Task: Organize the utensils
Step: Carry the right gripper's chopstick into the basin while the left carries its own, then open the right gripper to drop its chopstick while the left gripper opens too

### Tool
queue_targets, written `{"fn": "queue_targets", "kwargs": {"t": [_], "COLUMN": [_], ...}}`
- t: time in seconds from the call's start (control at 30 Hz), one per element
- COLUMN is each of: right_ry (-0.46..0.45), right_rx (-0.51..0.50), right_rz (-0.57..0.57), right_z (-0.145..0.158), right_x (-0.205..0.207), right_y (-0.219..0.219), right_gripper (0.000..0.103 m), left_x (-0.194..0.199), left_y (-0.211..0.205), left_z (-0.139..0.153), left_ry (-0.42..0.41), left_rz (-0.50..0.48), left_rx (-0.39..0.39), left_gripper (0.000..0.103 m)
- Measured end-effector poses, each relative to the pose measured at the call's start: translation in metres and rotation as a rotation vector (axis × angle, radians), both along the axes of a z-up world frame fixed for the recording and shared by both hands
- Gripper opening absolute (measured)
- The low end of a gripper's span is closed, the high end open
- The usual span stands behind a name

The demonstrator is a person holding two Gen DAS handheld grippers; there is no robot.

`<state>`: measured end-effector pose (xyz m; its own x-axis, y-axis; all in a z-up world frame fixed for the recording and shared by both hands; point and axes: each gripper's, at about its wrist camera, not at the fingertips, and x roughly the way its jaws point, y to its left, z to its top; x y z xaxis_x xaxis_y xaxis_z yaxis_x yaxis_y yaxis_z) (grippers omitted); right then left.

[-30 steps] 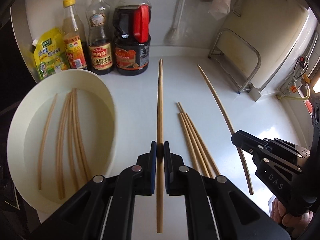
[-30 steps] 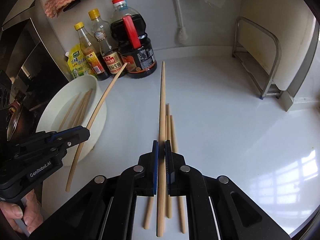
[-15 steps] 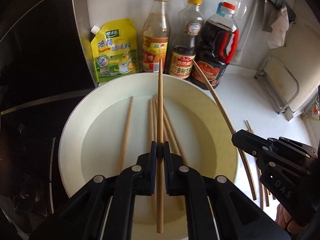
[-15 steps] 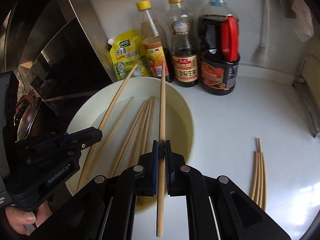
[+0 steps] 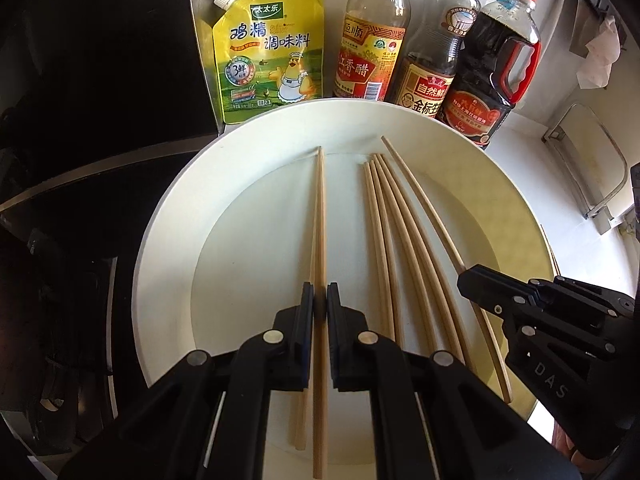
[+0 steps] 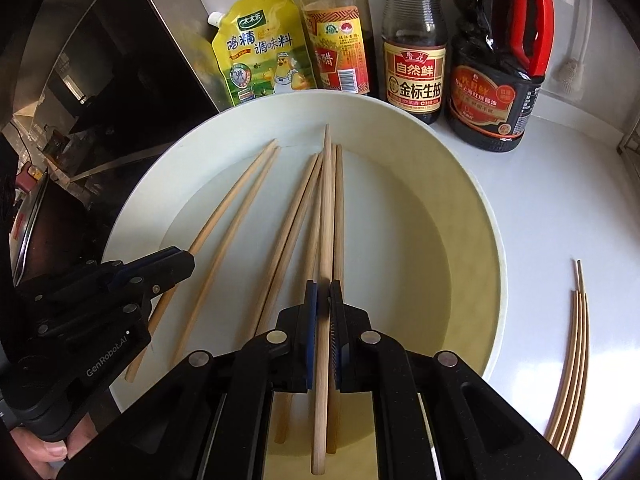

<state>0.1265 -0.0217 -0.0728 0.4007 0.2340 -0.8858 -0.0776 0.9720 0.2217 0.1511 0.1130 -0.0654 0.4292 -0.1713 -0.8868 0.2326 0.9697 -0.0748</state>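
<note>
chopsticks (image 5: 384,240) lie loose in the white bowl (image 5: 168,216); pouch (image 5: 266,52) and bottles (image 6: 414,40) stand behind. left gripper (image 5: 320,300) and right gripper (image 6: 323,300) each pinch one chopstick, pointing lengthwise toward the bottles.

Bamboo chopsticks (image 5: 384,240) lie roughly parallel in cream bowl (image 5: 168,216), perhaps wet

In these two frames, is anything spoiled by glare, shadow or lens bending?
Left wrist view: the stove side is nearly black, the bowl rim bulges, labels stay sharp. Right wrist view: glare whitens the counter, and the loose chopsticks bow at the edge.
</note>
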Motion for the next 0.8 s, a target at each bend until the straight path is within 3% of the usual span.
{"fn": "queue_targets", "kwargs": {"t": [0.1, 0.27, 0.4, 0.8], "right_ry": [-0.005, -0.024, -0.044, -0.098], "right_rx": [-0.001, -0.005, -0.006, -0.001], "right_rz": [-0.013, -0.032, -0.044, -0.054], "right_z": [-0.001, 0.004, 0.011, 0.031], "right_x": [-0.001, -0.008, -0.015, -0.046], "right_y": [-0.003, -0.009, -0.014, -0.025], "right_gripper": [0.011, 0.012, 0.020, 0.020], "left_x": [0.001, -0.003, -0.009, -0.035], "left_y": [0.003, 0.006, 0.005, 0.000], "left_z": [0.000, 0.006, 0.011, 0.031], "left_ry": [0.000, -0.011, -0.023, -0.066], "left_rz": [0.007, 0.008, 0.006, -0.008], "left_rx": [-0.006, -0.011, -0.012, -0.016], "left_gripper": [0.018, 0.018, 0.019, 0.019]}}
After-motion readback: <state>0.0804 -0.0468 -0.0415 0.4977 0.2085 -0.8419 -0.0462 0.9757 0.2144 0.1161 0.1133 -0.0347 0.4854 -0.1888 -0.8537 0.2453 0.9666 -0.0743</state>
